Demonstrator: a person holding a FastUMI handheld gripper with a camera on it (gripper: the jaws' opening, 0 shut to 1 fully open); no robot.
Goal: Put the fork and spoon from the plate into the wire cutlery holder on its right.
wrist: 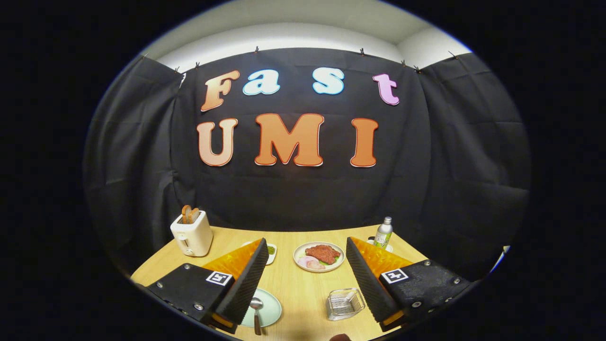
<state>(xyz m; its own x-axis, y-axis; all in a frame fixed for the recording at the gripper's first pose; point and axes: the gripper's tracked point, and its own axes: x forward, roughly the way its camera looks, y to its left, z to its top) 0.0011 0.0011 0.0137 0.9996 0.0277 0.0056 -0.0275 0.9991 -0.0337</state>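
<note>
Cutlery transfer is at its opening step, by my judgement: nothing is gripped and the wire cutlery holder (345, 303) looks empty.

Worktop (303, 284): light wood, with its far edge against the black booth wall. The middle strip between my fingers lies bare, so it gives room for travel.

Claw (303, 277): I hold its fingers wide apart, above the worktop, clamped on nothing.

Toaster (191, 233): stands at the far left, toast in its slots, well apart from the working area.

Plate (268, 310): pale green, close in, partly hidden behind my left finger. The spoon (256, 313) lies on it, bowl pointing away from me. I cannot see the fork; it may sit under that finger.

Dinner plate (319, 256): holds meat and garnish, beyond the fingertips.

Wire cutlery holder: sits right of the green plate, touching or just beside my right finger's inner face.

Bottle (383, 232): upright at the far right.

Next move, as I judge it: I draw the claw back and left, lower it over the spoon handle, then close. The plate rim and the near worktop edge leave little margin there.
</note>
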